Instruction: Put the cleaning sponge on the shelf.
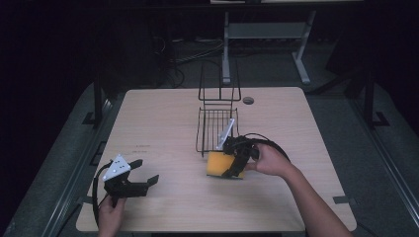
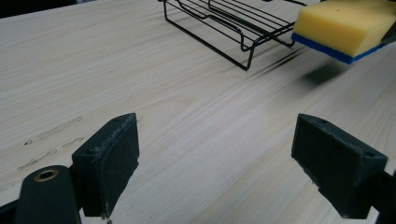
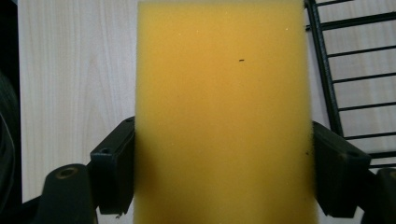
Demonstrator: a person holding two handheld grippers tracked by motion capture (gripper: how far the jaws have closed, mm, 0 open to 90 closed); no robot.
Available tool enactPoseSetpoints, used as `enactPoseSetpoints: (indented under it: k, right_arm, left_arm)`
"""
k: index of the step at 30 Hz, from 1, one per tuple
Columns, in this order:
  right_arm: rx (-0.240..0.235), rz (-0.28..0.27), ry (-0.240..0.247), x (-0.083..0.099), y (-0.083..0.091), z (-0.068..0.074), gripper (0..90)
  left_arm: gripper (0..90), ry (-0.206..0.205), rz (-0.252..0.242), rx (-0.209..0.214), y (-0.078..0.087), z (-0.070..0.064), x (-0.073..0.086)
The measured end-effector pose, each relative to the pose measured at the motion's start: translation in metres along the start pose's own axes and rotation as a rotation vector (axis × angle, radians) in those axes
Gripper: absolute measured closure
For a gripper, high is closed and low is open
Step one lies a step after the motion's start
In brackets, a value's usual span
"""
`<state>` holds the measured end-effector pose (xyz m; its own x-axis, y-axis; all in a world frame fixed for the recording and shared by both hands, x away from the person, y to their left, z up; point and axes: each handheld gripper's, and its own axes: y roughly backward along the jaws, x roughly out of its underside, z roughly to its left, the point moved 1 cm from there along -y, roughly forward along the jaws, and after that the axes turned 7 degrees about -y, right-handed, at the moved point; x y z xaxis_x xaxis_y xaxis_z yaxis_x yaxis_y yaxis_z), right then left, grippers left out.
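High view first: the wire rack (image 1: 217, 129) sits near the middle of the pale wooden table (image 1: 163, 118), and everything else can be placed from it. Right at the rack's near corner, the right tool (image 1: 232, 165) has its jaws clamped on a yellow sponge (image 1: 218, 165), pressing in on its two long sides. In the left gripper view the sponge (image 2: 343, 28) hangs clear of the table beside the rack (image 2: 233, 23), its thin blue scrub layer underneath and its shadow on the wood below, so it is carried, not resting. The right gripper view looks straight down the sponge's broad yellow face (image 3: 222, 112), with the rack's bars (image 3: 355, 79) just beside it; I would guess it is held this flat and this close so that it can be set onto the rack's grid.

The left tool (image 1: 140, 178) waits well apart from the rack, toward the table's near left corner, jaws spread wide with nothing between them, probably just keeping out of the way.

The table is light wood grain, with a few faint scuff marks (image 2: 51, 135) on the rack's left side. Beyond the rack the room is dim: a grey metal frame (image 1: 267, 34) and loose cables (image 1: 192, 52) on a dark floor.
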<state>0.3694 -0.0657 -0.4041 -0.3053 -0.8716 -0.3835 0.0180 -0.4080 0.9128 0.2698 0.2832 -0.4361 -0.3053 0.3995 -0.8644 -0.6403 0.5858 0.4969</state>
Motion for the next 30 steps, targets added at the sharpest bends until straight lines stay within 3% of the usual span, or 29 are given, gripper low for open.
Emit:
enactPoseSetpoints:
  k: [21,30]
  right_arm:
    - [-0.006,-0.048,-0.003,-0.016,0.005,-0.022,21.8]
    - [-0.007,-0.044,-0.001,-0.023,0.004,-0.033,21.9]
  left_arm:
    - [14.5,0.008,-0.001,0.0,0.001,0.002,0.001]
    - [14.5,0.009,0.001,0.002,-0.001,0.002,0.001]
